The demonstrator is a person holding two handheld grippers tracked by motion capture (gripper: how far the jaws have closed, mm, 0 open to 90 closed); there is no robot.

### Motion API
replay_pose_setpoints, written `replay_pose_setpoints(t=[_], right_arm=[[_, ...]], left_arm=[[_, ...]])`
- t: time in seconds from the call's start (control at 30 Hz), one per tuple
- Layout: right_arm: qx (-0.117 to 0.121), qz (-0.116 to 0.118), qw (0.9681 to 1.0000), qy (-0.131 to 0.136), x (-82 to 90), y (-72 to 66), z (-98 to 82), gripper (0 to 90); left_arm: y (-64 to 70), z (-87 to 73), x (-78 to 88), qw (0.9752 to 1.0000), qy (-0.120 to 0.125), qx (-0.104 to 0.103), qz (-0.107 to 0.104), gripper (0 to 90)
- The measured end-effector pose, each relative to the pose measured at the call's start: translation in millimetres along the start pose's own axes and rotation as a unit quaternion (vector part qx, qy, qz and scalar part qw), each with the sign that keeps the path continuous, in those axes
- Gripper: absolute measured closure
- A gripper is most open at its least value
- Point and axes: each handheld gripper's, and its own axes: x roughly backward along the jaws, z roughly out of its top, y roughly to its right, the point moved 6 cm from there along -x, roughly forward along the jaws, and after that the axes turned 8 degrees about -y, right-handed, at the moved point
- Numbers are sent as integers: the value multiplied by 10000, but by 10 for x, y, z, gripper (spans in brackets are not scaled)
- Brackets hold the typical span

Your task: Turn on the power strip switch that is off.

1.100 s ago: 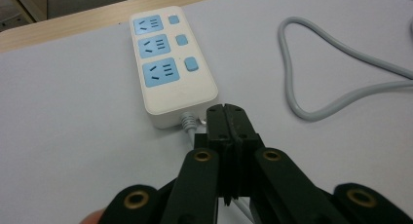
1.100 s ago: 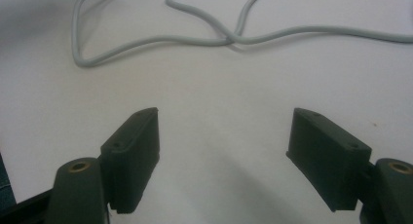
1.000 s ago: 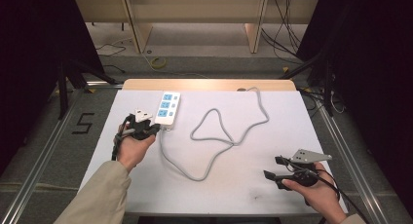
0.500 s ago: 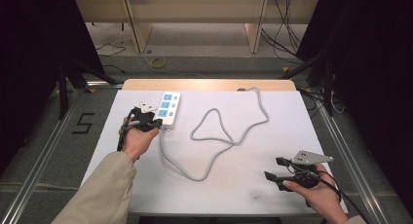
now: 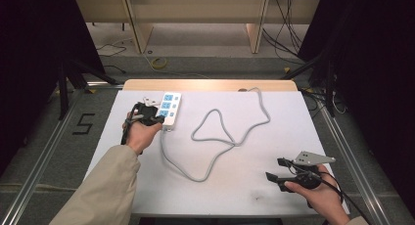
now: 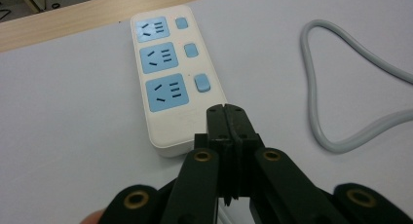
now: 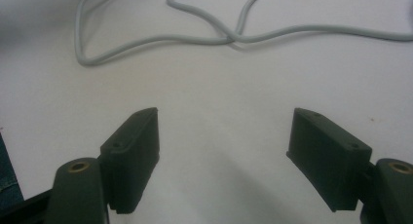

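Note:
A white power strip (image 5: 169, 107) with three blue sockets and blue switches lies at the table's far left, also seen in the left gripper view (image 6: 170, 78). Its grey cable (image 5: 230, 137) loops across the middle of the table. My left gripper (image 5: 159, 118) is shut with nothing between its jaws. Its tips (image 6: 227, 112) hover at the strip's near end, just below the nearest socket and switch. My right gripper (image 5: 274, 168) rests low at the front right, open and empty (image 7: 224, 136). It points toward the cable (image 7: 160, 36), well apart from it.
The white tabletop (image 5: 293, 117) has a wooden strip (image 5: 210, 84) along its far edge. Beyond the table are a grey floor, metal rails and loose cords. A floor marker reading 5 (image 5: 84, 123) lies to the left.
My left gripper has moved farther up the table, closing in on the power strip's near end. The right gripper has stayed where it was.

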Motion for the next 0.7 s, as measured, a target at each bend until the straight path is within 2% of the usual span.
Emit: replay_pose_setpoints(t=[0.7], right_arm=[[-10,32,10000,-17,-6,-6,0,275]], left_arm=[[3,118,-106,9999,-162,-18,57,899]])
